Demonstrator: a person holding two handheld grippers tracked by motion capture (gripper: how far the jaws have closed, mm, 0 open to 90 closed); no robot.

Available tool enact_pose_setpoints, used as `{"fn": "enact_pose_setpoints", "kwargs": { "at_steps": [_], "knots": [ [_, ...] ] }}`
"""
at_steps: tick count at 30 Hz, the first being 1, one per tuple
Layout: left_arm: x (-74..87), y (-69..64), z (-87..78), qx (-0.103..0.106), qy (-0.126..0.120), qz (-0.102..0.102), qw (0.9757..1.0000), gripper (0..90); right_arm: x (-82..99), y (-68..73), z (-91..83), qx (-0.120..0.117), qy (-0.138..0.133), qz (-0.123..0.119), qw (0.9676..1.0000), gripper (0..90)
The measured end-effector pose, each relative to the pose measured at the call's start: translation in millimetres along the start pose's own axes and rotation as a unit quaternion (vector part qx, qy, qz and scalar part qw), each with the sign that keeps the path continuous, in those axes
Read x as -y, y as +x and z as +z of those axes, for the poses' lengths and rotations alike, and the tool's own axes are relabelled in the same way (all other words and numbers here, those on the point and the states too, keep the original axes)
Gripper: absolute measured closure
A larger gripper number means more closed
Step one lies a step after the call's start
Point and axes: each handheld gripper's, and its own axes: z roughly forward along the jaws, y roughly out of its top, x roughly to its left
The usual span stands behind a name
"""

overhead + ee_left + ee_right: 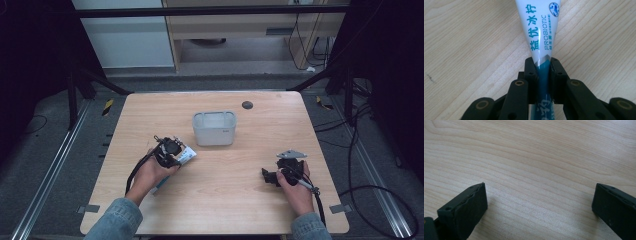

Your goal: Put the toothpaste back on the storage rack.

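Pale wood-grain counter [225, 200], square-topped, stood on grey flooring with dark framing around it.

Item 1: toothpaste tube [541, 32], white with teal lettering and a teal lower section. It lay low over the counter's near-left area, its white end pointing toward the bin, and was pinched across its narrow teal part.

Item 2: left tongs [543, 68], clenched on the toothpaste tube, both black jaws pressed against its sides. The person's left hand [150, 172] carried them, with a denim sleeve behind.

Item 3: grey bin [215, 128], open-topped, rectangular, stood near the counter's middle, just beyond the tube and apart from it.

Item 4: right tongs [539, 202], released, jaws spread wide over bare wood with nothing between them. The right hand [295, 187] held them at the counter's near-right, well apart from the tube.

Item 5: small dark disc [247, 105], lay beyond the bin toward the far edge.
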Motion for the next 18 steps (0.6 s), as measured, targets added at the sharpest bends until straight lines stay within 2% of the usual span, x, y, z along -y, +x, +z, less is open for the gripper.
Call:
{"fn": "enact_pose_setpoints", "kwargs": {
  "at_steps": [13,18],
  "knots": [
    [-5.5,-10.2,-31.1,-0.005,-0.048,0.007,0.9988,78.3,0.0,-0.1,0.0,0.001,0.000,-0.001,1.0000,0.4],
    [-9.6,-13.6,-37.4,-0.005,-0.056,0.012,0.9984,78.3,0.0,-0.1,0.1,0.000,0.000,-0.001,1.0000,0.4]
  ]
}}
